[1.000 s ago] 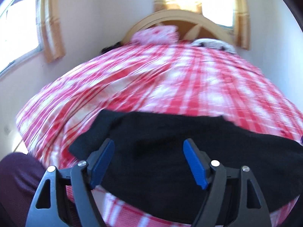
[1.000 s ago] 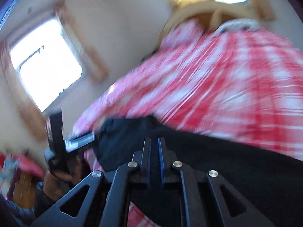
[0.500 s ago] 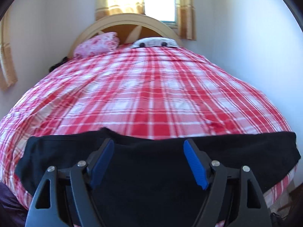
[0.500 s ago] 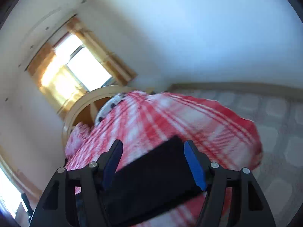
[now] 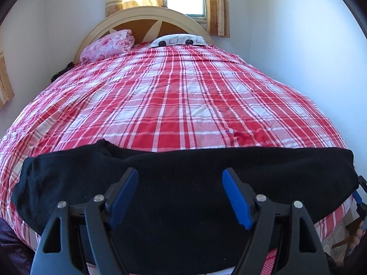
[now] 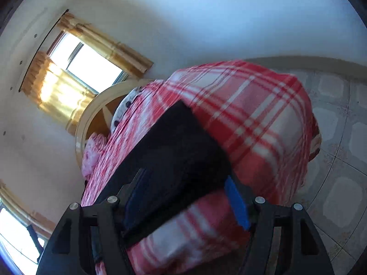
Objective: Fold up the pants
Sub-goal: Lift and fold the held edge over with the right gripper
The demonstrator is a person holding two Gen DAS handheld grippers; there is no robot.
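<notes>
Black pants (image 5: 183, 176) lie stretched sideways along the foot of a bed with a red and white plaid cover (image 5: 179, 96). My left gripper (image 5: 180, 197) is open above the middle of the pants, holding nothing. My right gripper (image 6: 185, 199) is open at the right end of the pants (image 6: 174, 151), by the bed's corner; its blue pads (image 6: 236, 204) straddle the cloth's end edge without gripping it. A bit of the right gripper (image 5: 359, 197) shows at the right edge of the left wrist view.
A pink floral pillow (image 5: 107, 45) and a white patterned pillow (image 5: 176, 40) lie at the rounded wooden headboard (image 5: 146, 20). White walls flank the bed. Tiled floor (image 6: 337, 155) lies to the right of the bed's corner.
My right gripper has opened and swung to the pants' right end at the bed corner. My left gripper stayed open and turned to face the headboard squarely.
</notes>
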